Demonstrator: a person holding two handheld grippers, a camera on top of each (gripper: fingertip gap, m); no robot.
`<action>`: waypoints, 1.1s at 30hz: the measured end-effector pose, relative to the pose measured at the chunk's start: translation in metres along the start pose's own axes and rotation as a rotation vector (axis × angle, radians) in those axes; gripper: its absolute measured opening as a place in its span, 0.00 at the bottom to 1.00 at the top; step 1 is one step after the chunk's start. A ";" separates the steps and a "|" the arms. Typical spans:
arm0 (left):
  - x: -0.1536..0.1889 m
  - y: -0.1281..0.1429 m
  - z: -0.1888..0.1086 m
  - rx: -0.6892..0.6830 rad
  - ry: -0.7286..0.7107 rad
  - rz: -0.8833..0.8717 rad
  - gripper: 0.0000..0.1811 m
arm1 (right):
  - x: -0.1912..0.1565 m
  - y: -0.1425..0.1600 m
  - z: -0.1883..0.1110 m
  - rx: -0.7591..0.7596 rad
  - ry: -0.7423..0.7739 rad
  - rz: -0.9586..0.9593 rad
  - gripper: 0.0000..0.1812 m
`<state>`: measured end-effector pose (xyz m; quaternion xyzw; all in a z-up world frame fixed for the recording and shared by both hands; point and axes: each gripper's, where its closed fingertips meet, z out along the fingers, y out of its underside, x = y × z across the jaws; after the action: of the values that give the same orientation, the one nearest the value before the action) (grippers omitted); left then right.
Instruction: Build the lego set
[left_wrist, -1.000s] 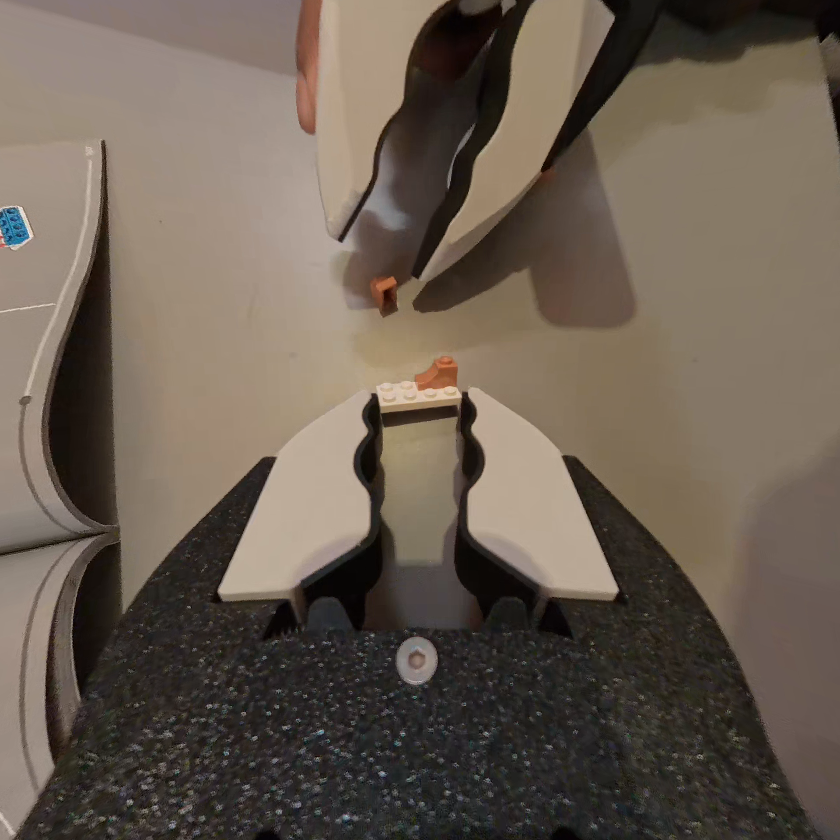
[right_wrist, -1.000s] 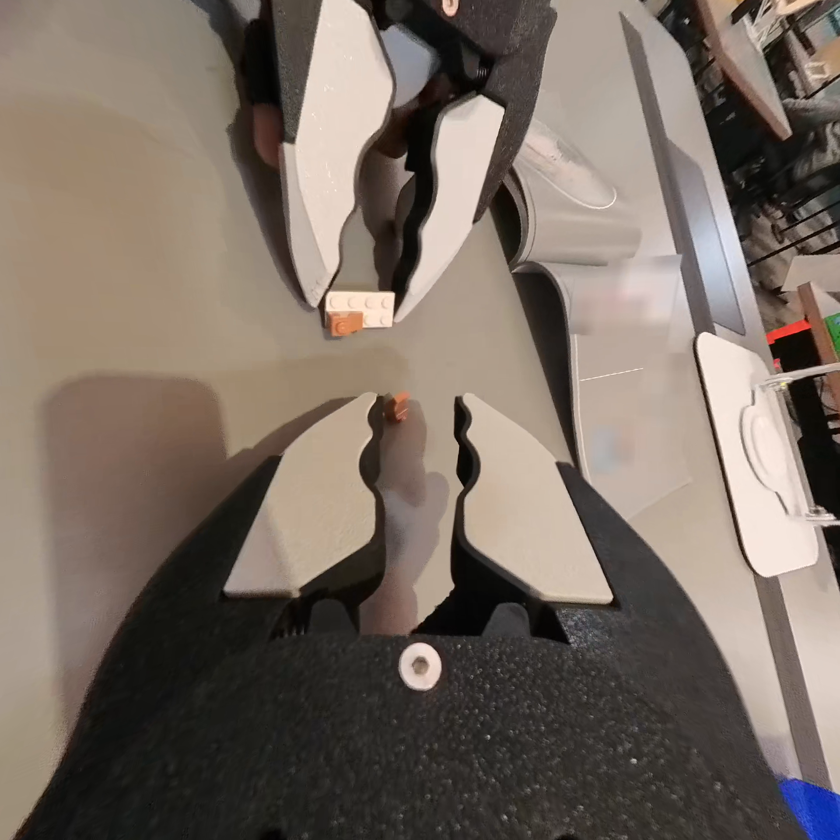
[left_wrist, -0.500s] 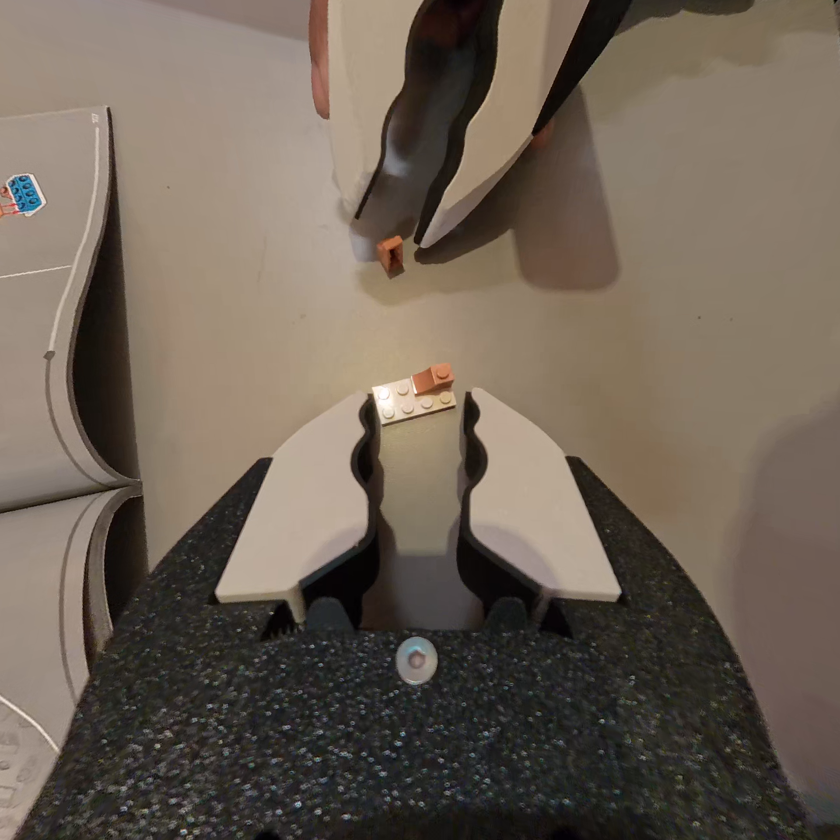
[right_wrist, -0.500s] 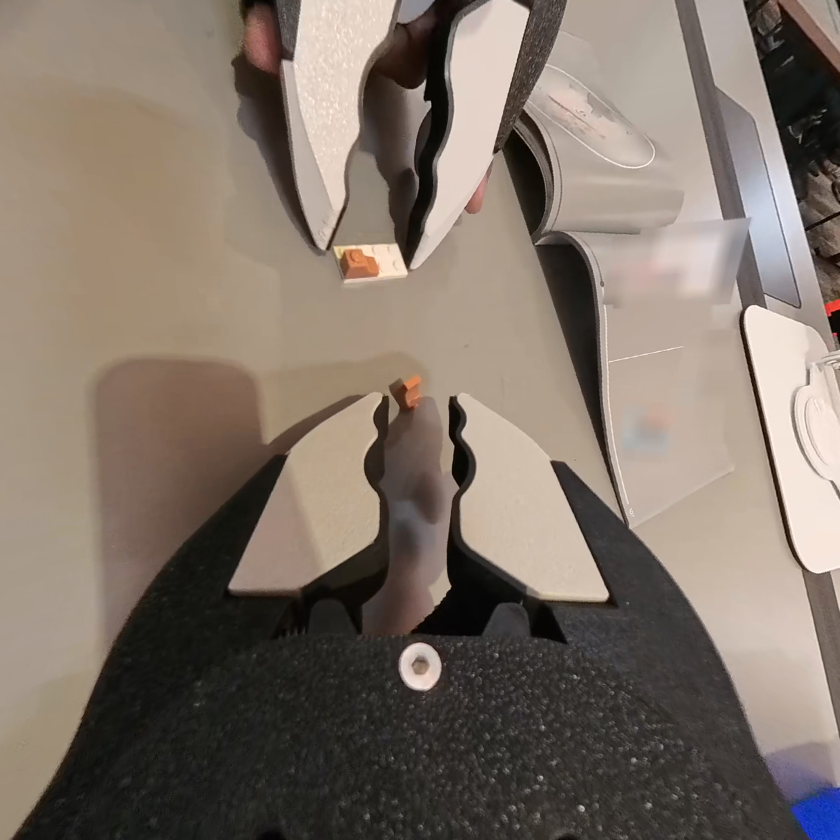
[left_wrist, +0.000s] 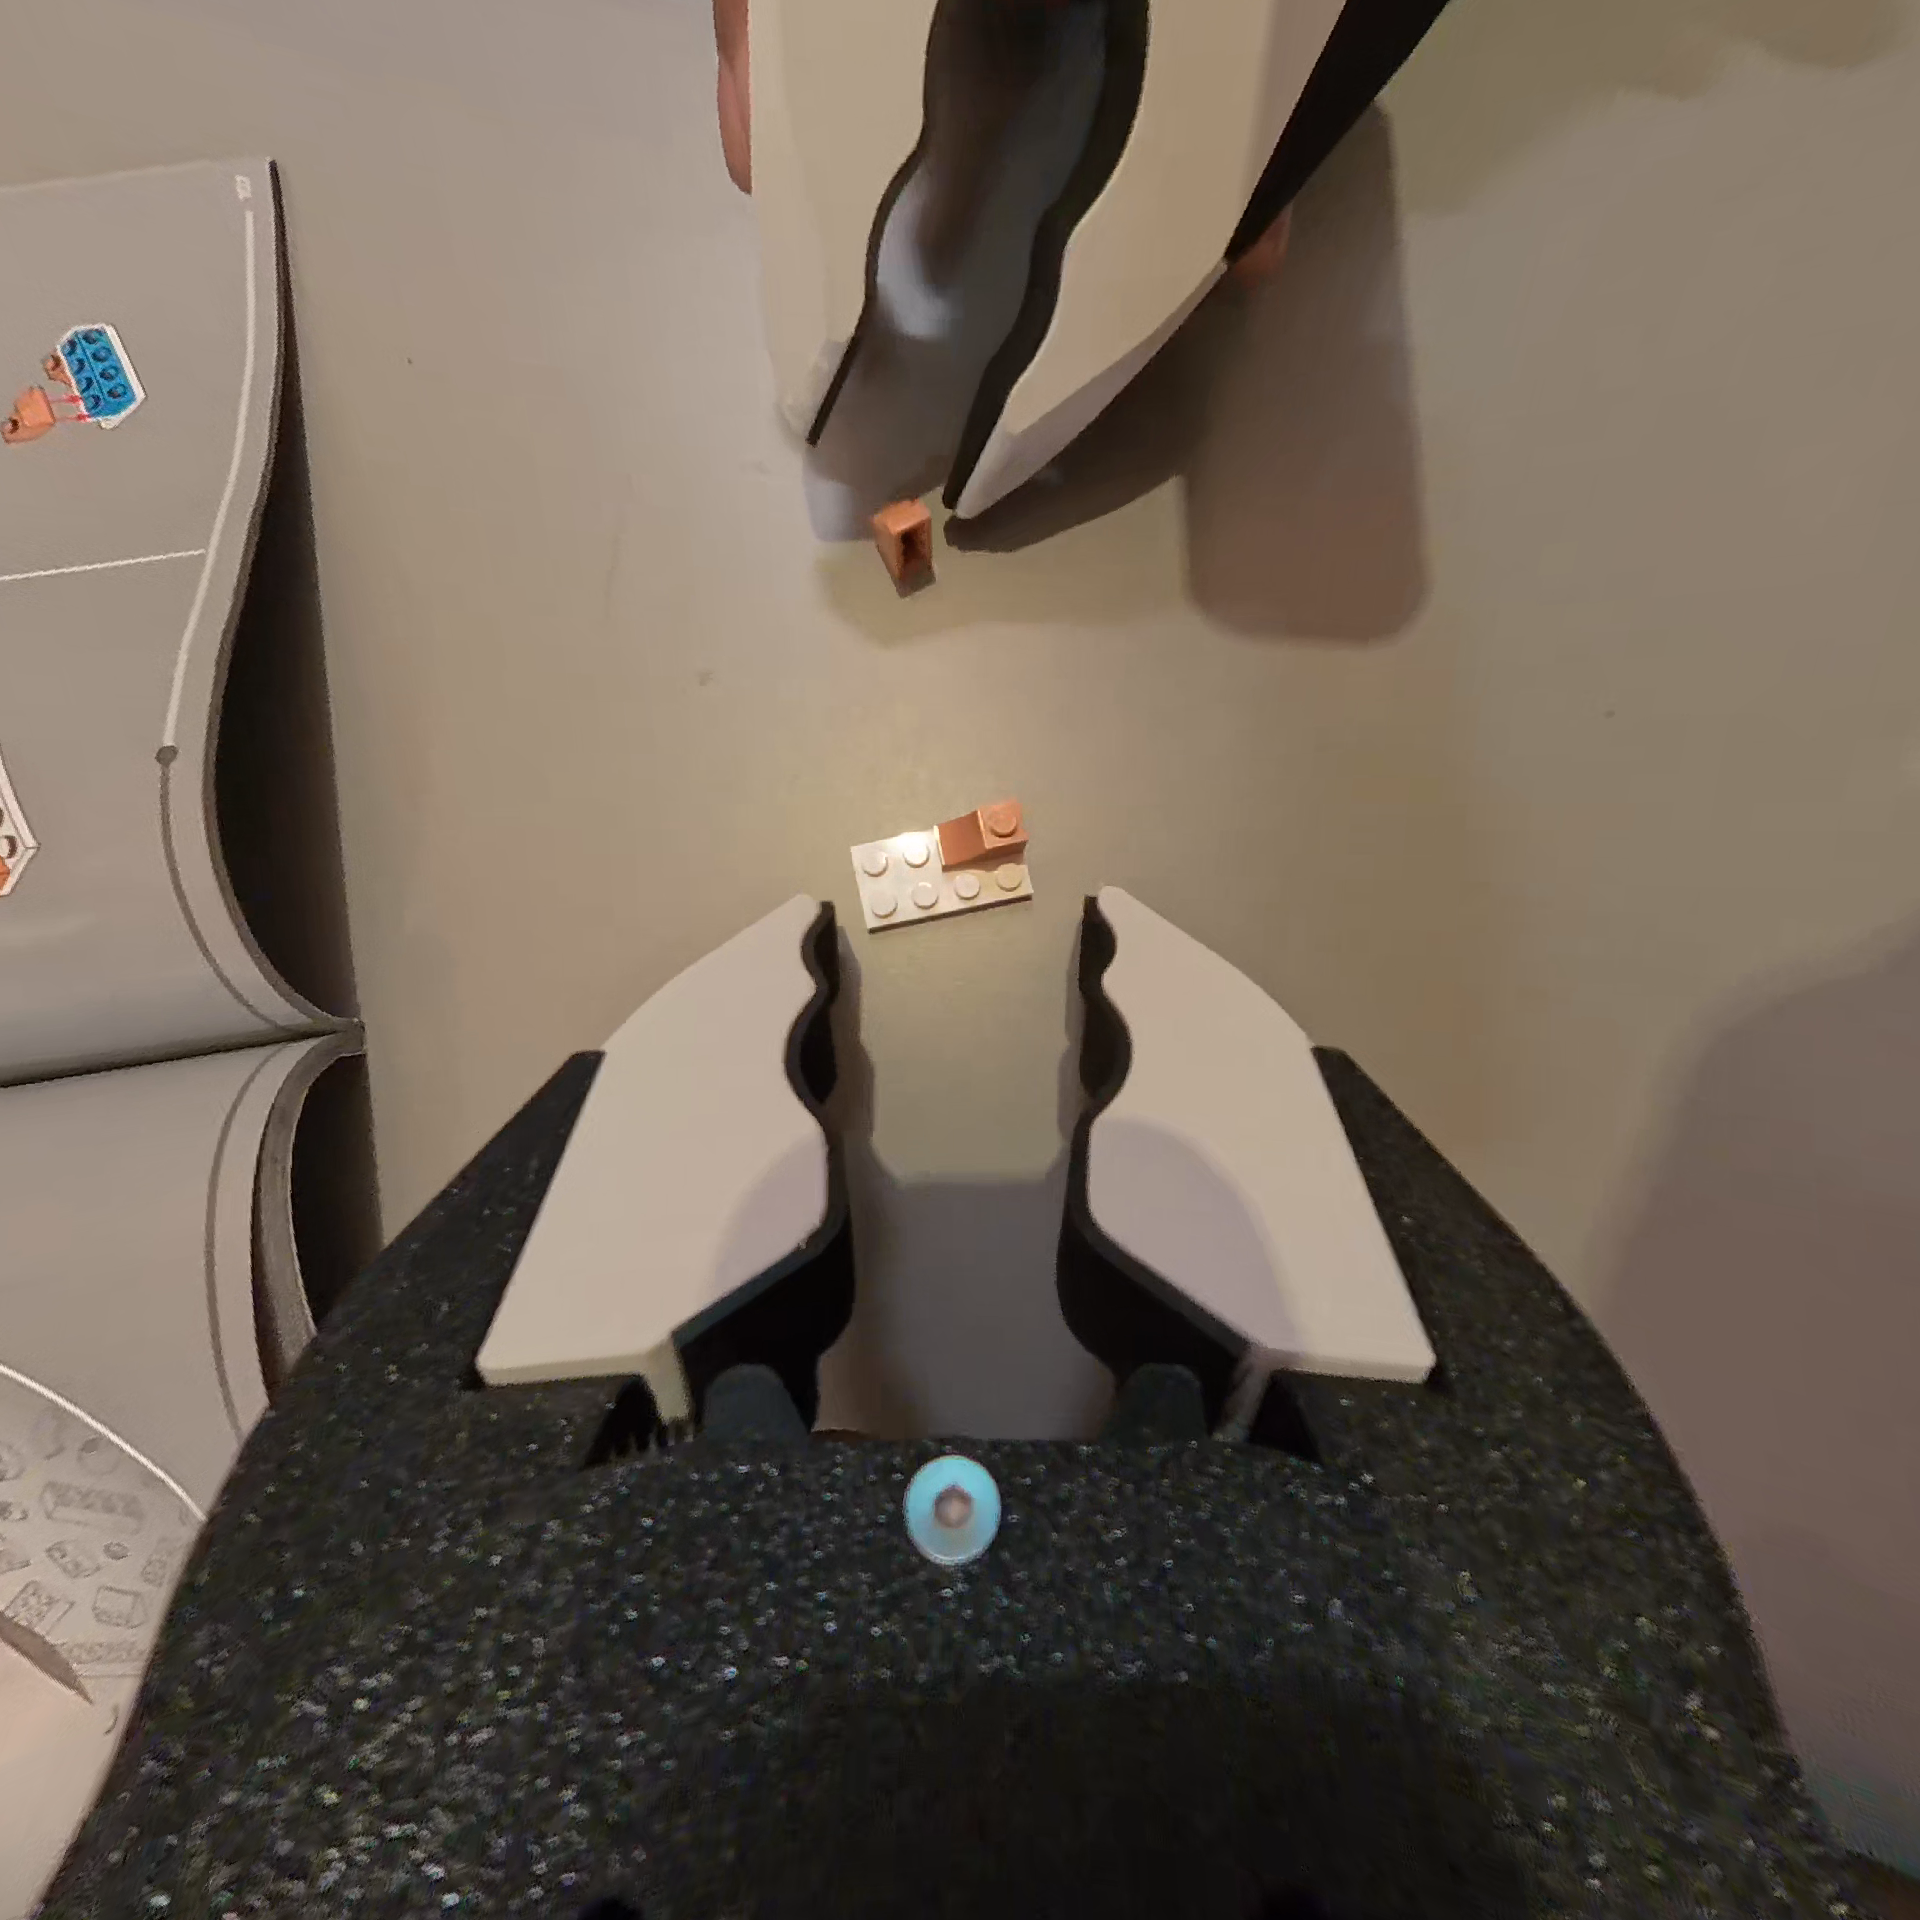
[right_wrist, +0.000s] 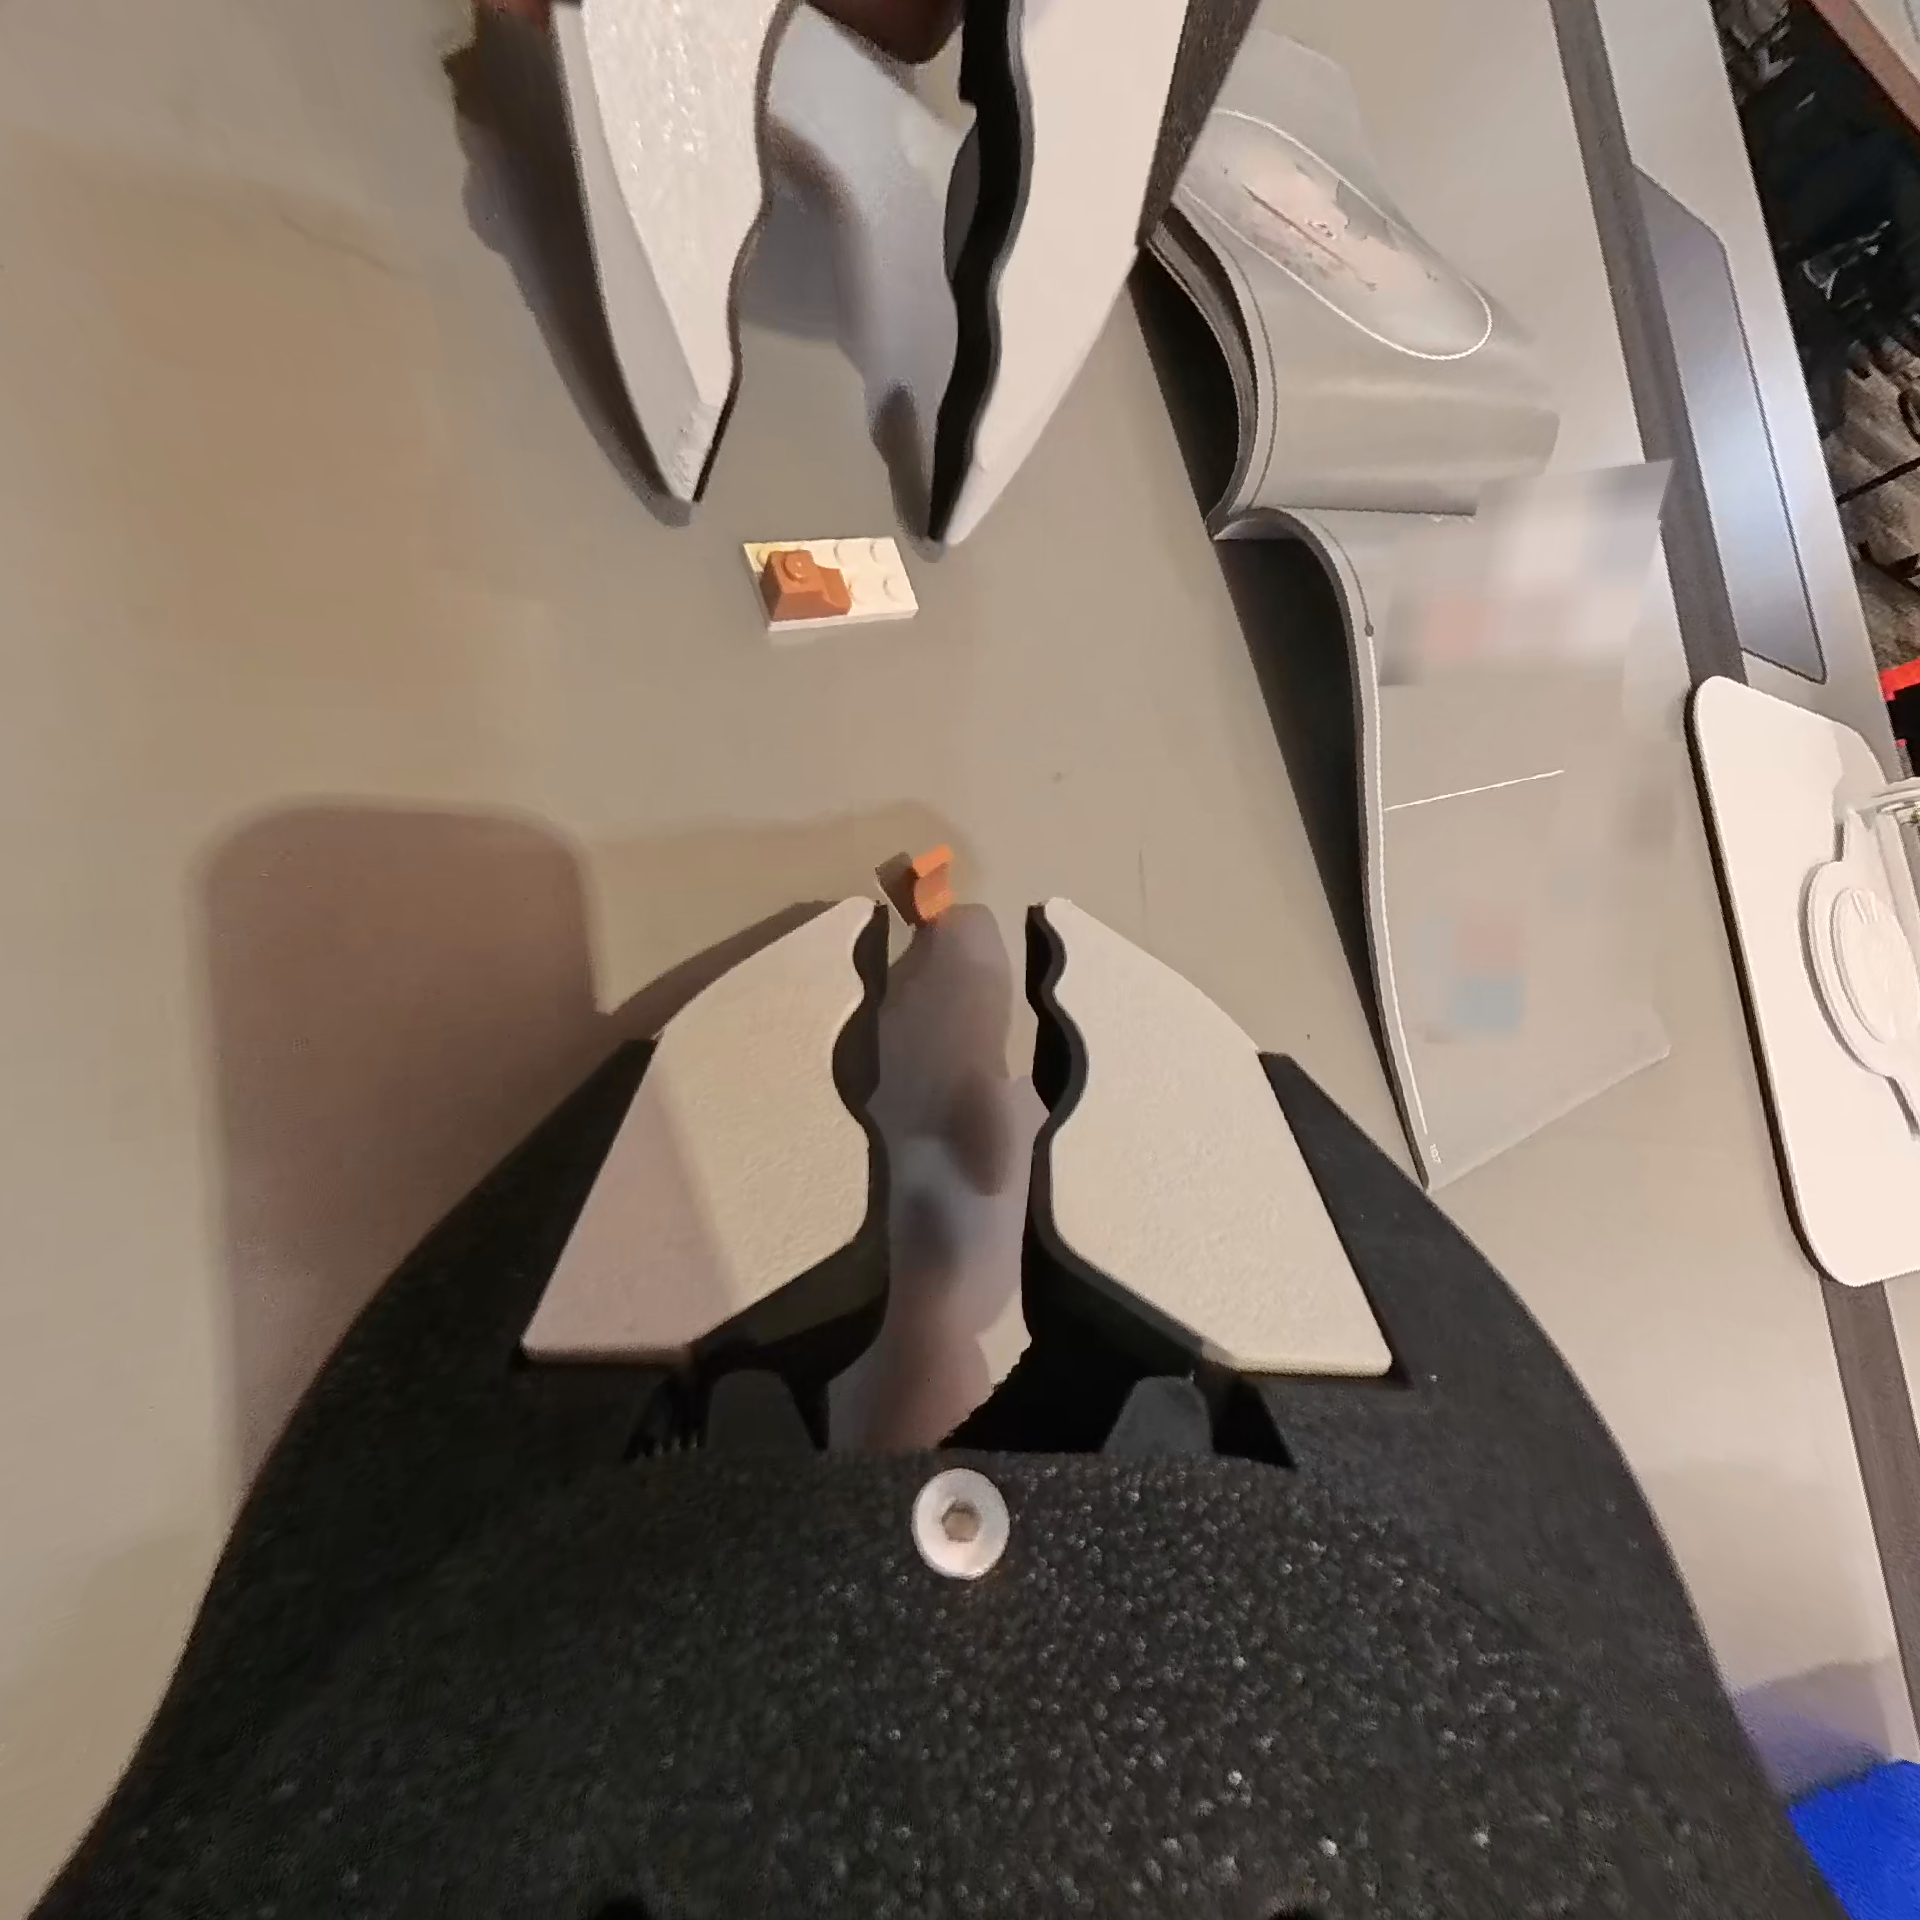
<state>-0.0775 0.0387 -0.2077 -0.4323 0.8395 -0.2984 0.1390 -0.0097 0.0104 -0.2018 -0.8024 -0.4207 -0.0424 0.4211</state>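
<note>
We are between placements. In the left wrist view the white plate (left_wrist: 941, 881) lies flat on the counter (left_wrist: 1558, 727) at frame centre, just beyond our left gripper (left_wrist: 954, 909), whose jaws stand apart with nothing between them. One brown slope brick (left_wrist: 982, 833) is already seated on the plate's upper right corner.

A second brown brick (right_wrist: 918, 883) lies loose on the counter at the centre of the right wrist view, tipped on its side, right at the left fingertip of our right gripper (right_wrist: 956, 912). That gripper is released too; the brick seems to touch the fingertip, though the angle leaves this unsure.

The instruction booklet (left_wrist: 135, 582) lies open at the left edge of the left view.

Next we judge the loose brick needs picking up, which calls for centring the jaws around it, turning its studs up, then pressing it onto the plate's free studs while the left gripper steadies the plate.
</note>
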 end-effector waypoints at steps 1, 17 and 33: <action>0.002 -0.001 -0.002 0.007 0.013 -0.006 0.22 | 0.001 0.001 0.000 -0.002 0.003 0.000 0.14; 0.017 -0.032 -0.005 0.161 0.107 -0.047 0.19 | 0.001 -0.004 0.004 0.026 -0.017 0.057 0.11; -0.005 -0.015 0.000 0.002 -0.085 -0.121 0.21 | -0.004 -0.009 0.007 0.029 -0.013 0.037 0.08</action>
<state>-0.0647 0.0361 -0.1990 -0.4942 0.8050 -0.2885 0.1566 -0.0209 0.0159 -0.2022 -0.8041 -0.4090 -0.0230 0.4308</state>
